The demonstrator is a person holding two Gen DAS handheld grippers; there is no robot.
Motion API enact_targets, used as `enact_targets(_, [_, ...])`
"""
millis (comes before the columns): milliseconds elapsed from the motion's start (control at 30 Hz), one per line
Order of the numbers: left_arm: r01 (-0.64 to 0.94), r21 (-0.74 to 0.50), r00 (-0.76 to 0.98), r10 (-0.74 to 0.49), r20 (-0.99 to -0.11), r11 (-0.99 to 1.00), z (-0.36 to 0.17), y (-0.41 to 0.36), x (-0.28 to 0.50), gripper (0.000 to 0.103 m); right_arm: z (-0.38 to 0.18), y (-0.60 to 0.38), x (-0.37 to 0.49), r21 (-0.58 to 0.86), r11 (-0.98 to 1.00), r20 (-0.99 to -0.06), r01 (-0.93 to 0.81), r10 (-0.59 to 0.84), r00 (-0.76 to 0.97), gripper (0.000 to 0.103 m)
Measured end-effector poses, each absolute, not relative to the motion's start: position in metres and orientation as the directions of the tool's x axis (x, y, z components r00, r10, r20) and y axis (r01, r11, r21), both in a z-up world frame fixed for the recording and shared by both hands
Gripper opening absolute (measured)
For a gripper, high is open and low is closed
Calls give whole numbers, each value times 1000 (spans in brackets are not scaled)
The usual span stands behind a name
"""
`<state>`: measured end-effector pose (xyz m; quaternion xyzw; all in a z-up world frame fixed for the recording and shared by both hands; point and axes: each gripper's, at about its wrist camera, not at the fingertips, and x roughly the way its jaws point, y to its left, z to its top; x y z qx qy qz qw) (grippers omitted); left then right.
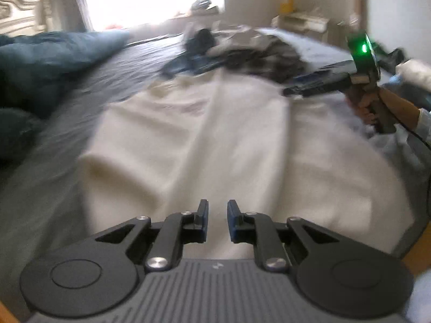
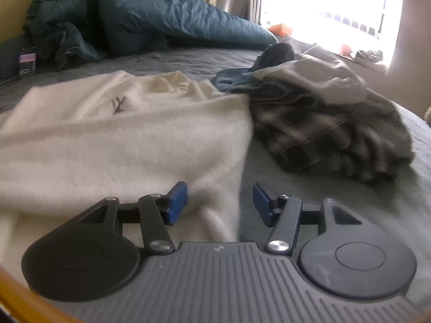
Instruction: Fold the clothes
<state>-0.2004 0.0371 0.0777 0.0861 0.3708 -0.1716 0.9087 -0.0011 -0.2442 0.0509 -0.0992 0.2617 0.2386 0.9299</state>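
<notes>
A cream sweater point(image 1: 204, 134) lies spread flat on the grey bed sheet point(image 1: 54, 188). In the right wrist view the cream sweater point(image 2: 121, 140) shows a small dark logo on its chest. My left gripper point(image 1: 217, 220) hovers above the sweater's near edge, its jaws a narrow gap apart and empty. My right gripper point(image 2: 219, 204) is open and empty, low over the sweater's right edge. It also shows in the left wrist view point(image 1: 296, 90), held by a hand at the far right.
A pile of dark plaid and blue clothes point(image 2: 323, 123) lies right of the sweater, also in the left wrist view point(image 1: 242, 53). A teal duvet point(image 2: 150, 13) is bunched at the headboard. A bright window point(image 2: 328, 0) is behind. A dark bottle point(image 2: 27, 62) stands at left.
</notes>
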Motion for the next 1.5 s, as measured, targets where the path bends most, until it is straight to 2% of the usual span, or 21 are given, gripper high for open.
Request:
enact_targets(67, [394,19,654,-266,-708,919,61,31,-194,1,68,-240,-5,73,852,-519,-518,476,710,54])
enact_targets(133, [386,44,681,-253,-687,921,46,33,-207,1,74,-217,-15,86,805,-514,-587,540,666,54])
enact_targets(300, [250,-7,691,-183,-699,968,31,75,-272,1,27,-155,-26,-104,760,-630,-641,448,634,54])
enact_targets(433, [142,-113,651,-179,-738,983,41,107,-299,1,24,-166,-25,-40,779,-610,-626,477,633,55])
enact_targets(500, [146,-152,662,-211,-719,977,57,113,-293,2,29,-165,-29,-61,788,-611,-612,455,647,54])
enact_targets(567, [193,-121,700,-223,-678,974,75,108,-275,2,37,-157,-40,-112,791,-607,-602,425,671,54])
enact_targets(733, [297,3,766,-237,-597,955,86,81,-187,2,44,-122,-78,-160,664,-623,-731,506,596,55])
enact_targets(767, [312,13,760,-241,-603,950,78,78,-164,3,43,-115,-84,-165,643,-629,-747,515,583,54])
enact_targets(833, [287,21,714,-200,-671,958,56,77,-136,5,39,-111,-91,-201,653,-625,-731,489,609,55])
enact_targets(867, [277,6,704,-199,-682,961,48,82,-134,8,39,-118,-94,-183,667,-626,-723,487,609,55])
enact_targets(967, [267,-88,716,-259,-648,960,38,109,-155,9,40,-140,-102,-126,704,-626,-699,490,607,55])
enact_targets(1067, [236,-127,701,-260,-665,963,34,131,-178,10,34,-162,-108,-64,718,-641,-693,503,580,55])
enact_targets(1100, [230,-108,701,-242,-670,967,32,135,-186,3,31,-169,-108,-36,726,-644,-686,508,572,57])
enact_targets(1233, [220,-25,720,-179,-670,975,35,137,-223,3,24,-188,-116,44,759,-635,-650,523,568,57])
enact_targets(1367, [226,65,763,-135,-633,972,70,125,-240,8,44,-188,-130,2,758,-642,-652,500,580,57])
enact_targets(1433, [251,98,794,-147,-590,963,86,114,-235,12,62,-188,-134,-21,741,-595,-671,530,604,57])
enact_targets(1500, [290,66,801,-204,-562,955,91,103,-223,14,75,-180,-127,-7,733,-543,-681,568,618,59])
